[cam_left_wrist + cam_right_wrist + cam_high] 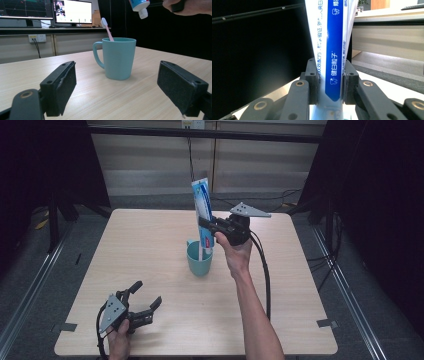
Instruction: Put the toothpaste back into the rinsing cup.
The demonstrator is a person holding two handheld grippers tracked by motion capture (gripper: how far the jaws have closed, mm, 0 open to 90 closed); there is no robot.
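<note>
The right gripper [206, 226] clamps the toothpaste tube [202, 205] between its jaws, cap down, directly above the teal cup [200, 261]. At the table's 7 o'clock, the left gripper [145, 300] rests with jaws spread wide, holding nothing, the cup well ahead at its 12 o'clock.

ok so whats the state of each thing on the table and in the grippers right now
toothpaste tube: upright, cap end down, held above the mug
right gripper: shut on the toothpaste tube
mug: upright on the table, handle away from the person
toothbrush: standing in the mug, head up, leaning
left gripper: open, holding nothing, low over the table
</note>
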